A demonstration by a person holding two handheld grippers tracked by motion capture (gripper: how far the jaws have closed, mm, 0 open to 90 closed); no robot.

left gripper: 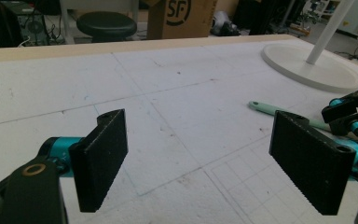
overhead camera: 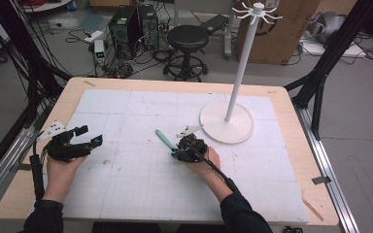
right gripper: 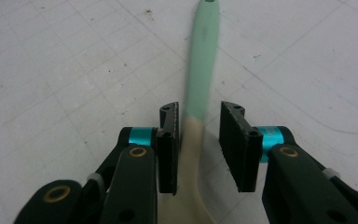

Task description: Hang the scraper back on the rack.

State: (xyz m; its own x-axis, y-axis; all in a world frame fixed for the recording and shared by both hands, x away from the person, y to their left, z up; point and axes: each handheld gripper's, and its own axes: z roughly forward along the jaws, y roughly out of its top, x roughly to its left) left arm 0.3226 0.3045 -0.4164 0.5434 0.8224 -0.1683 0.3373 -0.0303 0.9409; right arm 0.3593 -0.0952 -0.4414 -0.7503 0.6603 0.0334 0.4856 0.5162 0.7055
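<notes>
White gridded foam covers the table [overhead camera: 126, 194]. Right gripper [right gripper: 198, 140] jaws sit parted around a spatula [right gripper: 200, 74] — mint handle, cream neck — lying mid-table, left of the hanger stand [overhead camera: 226, 128]. It looks light, stiff and slick; grip the neck. Left gripper [left gripper: 205, 163], far left, gapes empty.

White stand [overhead camera: 226, 127] with round base and tall hooked pole near worktop [overhead camera: 281, 160] far right corner. On the floor beyond the far edge: black stool [overhead camera: 188, 38], computer towers [overhead camera: 132, 25], cardboard box [overhead camera: 281, 34], loose cables [overhead camera: 80, 34].
</notes>
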